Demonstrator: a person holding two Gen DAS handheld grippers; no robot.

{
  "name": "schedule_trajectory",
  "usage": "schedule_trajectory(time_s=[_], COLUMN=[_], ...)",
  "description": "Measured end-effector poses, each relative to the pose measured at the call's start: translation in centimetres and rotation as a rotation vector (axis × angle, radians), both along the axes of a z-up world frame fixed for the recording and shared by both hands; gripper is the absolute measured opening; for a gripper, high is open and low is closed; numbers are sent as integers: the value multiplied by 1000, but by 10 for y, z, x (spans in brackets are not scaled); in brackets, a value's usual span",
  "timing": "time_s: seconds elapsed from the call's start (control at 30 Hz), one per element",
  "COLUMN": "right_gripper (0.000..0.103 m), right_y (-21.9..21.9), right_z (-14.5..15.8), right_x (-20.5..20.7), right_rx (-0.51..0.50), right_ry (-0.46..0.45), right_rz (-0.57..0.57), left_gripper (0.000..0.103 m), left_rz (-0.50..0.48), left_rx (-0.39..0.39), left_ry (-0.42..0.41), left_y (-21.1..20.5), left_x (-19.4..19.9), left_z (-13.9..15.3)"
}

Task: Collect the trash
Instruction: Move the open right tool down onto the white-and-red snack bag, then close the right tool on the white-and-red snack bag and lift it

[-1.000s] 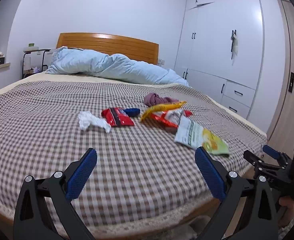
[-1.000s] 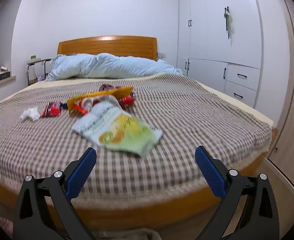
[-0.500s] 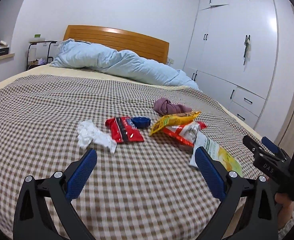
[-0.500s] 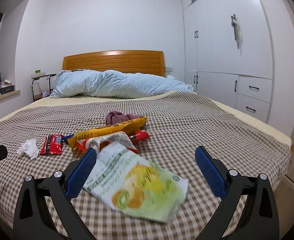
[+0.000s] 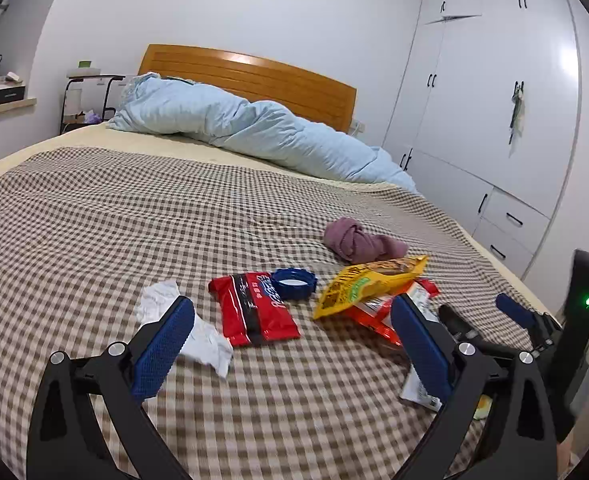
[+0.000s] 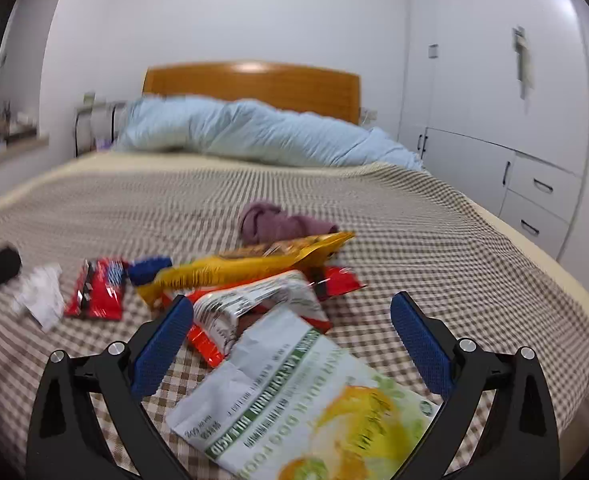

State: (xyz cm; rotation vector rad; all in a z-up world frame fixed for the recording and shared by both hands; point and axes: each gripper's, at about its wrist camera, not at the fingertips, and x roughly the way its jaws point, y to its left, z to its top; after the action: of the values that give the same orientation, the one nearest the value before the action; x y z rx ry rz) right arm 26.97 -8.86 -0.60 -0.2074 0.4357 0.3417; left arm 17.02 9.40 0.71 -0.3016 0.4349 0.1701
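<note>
Your left gripper (image 5: 292,336) has its blue ribbed pads spread wide and empty above the near part of the bed's brown-and-cream checked cover (image 5: 94,216), so the opening brackets the crumpled white tissue (image 5: 182,326) and the flat red foil snack packet (image 5: 254,310); the tissue lies just inside your left pad, which suggests it is the nearer pick. Your right gripper (image 6: 292,336) is likewise spread and holds nothing, its jaws straddling the big white-and-green printed pouch (image 6: 314,404) that lies flat by the foot edge of the bed, so a downward pinch on its torn upper lip looks the likely move. The trash sits clustered mid-bed toward the right side: a blue ridged plastic bottle cap (image 5: 294,282) touches the red packet, and a long yellow glossy wrapper (image 5: 368,284) rests on top of a red-and-white crinkled wrapper (image 6: 254,304). The foils are slick and thin, and may slide on the soft cover. The rolled mauve cloth (image 5: 358,242) behind them looks like fabric, probably not trash
</note>
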Motion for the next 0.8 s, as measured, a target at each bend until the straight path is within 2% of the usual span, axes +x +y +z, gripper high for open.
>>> schedule_trajectory(time_s=[0.17, 0.33, 0.43, 0.47, 0.5, 0.53, 0.63, 0.7, 0.8], right_gripper=[95, 95, 95, 95, 88, 62, 27, 19, 17], right_y=[42, 56, 61, 61, 58, 56, 43, 33, 24], right_z=[-18, -21, -34, -37, -37, -36, -35, -32, -19], right_x=[21, 33, 40, 43, 44, 45, 51, 52, 42], right_rx=[-178, -189, -243, -237, -219, -197, -126, -75, -32], right_ry=[106, 115, 141, 163, 178, 189, 251, 267, 211], right_rz=[69, 49, 6, 23, 40, 54, 60, 62, 57], left_gripper=[95, 95, 95, 95, 95, 95, 95, 95, 95], left_rz=[9, 8, -3, -6, -8, -9, -8, -5, -4], left_rx=[-32, -67, -51, -43, -36, -35, -35, -39, -48], left_ry=[3, 26, 32, 35, 40, 42, 45, 46, 47], left_y=[10, 11, 7, 6, 6, 6, 7, 10, 13], left_x=[10, 19, 19, 20, 19, 18, 15, 12, 9], left_z=[-4, -11, -13, -13, -14, -15, -16, -16, -16])
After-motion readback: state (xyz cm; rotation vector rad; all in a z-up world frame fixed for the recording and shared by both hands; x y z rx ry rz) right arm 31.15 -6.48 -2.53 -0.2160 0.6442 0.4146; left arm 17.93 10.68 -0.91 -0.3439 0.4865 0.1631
